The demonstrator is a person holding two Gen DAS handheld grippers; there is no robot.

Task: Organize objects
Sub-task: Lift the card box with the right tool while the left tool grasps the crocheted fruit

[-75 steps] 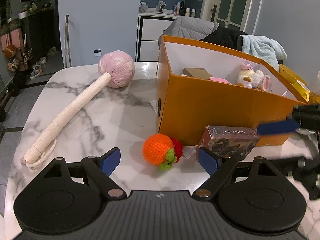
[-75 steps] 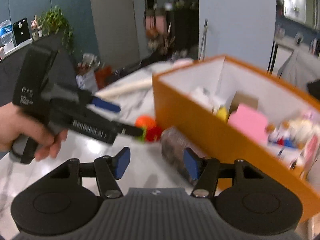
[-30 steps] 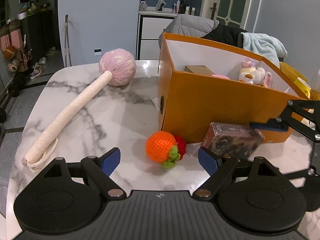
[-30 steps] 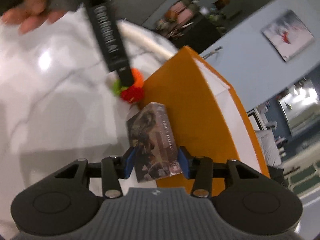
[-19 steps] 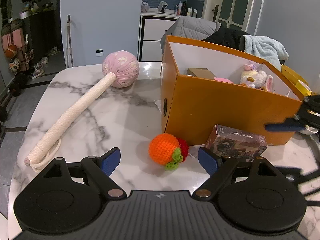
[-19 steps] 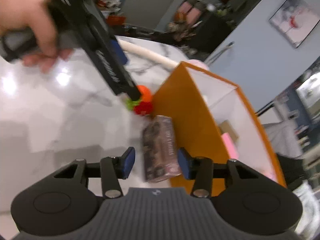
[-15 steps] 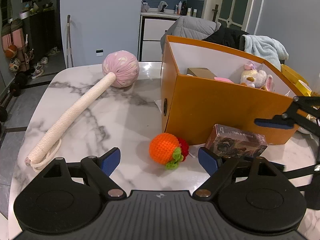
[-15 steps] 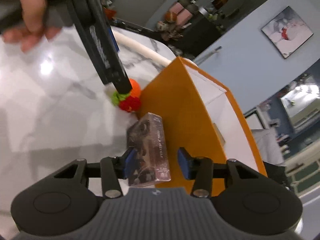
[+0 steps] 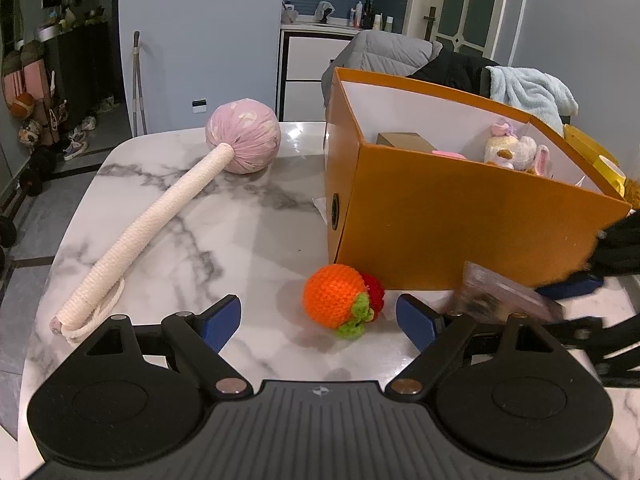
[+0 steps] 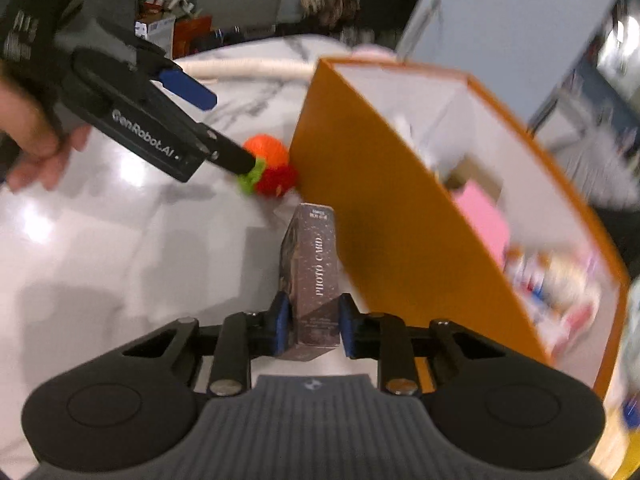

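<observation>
The right claw [image 10: 312, 330] has just closed and clenches a dark, speckled card box [image 10: 314, 276] (lettered "PHOTO CARD"), tilted beside the orange bin [image 10: 400, 216] on the marble bench [image 9: 248, 232]. The left claw [image 9: 320, 320] stands released near a crochet orange [image 9: 334, 300].

Left wrist view: low over white marble tabletop [image 9: 168, 240], facing orange cardboard box [image 9: 460, 232]. Right wrist view: steeper, tilted, close beside the box [image 10: 400, 216]. Shared: box, tabletop [image 10: 120, 248], orange crocheted fruit [image 9: 334, 300] [image 10: 266, 148].
</observation>
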